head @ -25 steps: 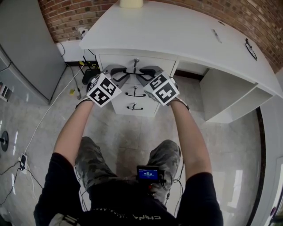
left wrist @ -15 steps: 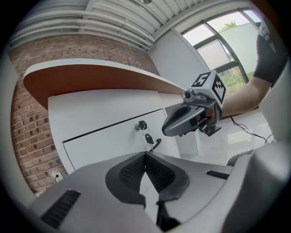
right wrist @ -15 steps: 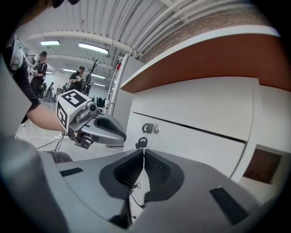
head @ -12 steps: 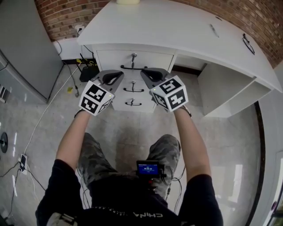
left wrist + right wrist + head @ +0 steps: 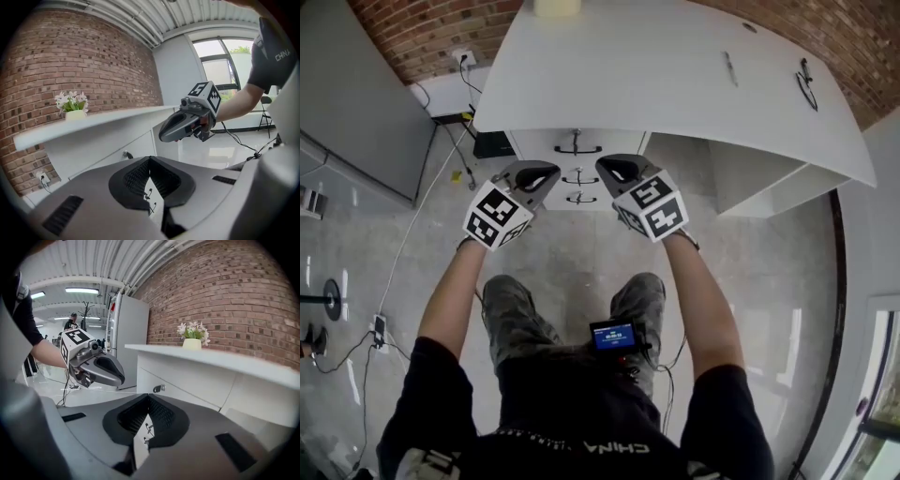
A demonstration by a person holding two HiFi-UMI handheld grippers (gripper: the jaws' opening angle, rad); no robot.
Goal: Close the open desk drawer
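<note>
At the person's waist a small screen device (image 5: 613, 335) is clipped, and both arms extend forward over bare floor (image 5: 572, 253). The left gripper (image 5: 528, 175) and right gripper (image 5: 621, 170) are held level and side by side, pointed at the furniture but well apart from it. Each gripper's own view shows its jaws brought together at the tips with nothing between them, only a thin sliver of drawer front visible through the gap below. The posture reads as a stand-off position rather than a push, since no jaw touches any surface. Beyond the grippers, the drawer stack (image 5: 578, 187) sits under the left end of the desk (image 5: 656, 75). All three fronts appear flush with one another and none projects toward the person; the top drawer (image 5: 548, 142) sits tucked beneath the desk's edge. On that evidence the closing step is judged complete, though the steep angle limits certainty about a small remaining gap. An open compartment (image 5: 759, 178) lies to the right. A flower pot (image 5: 556, 7) stands at the desk's rear against the brick wall (image 5: 431, 28).
</note>
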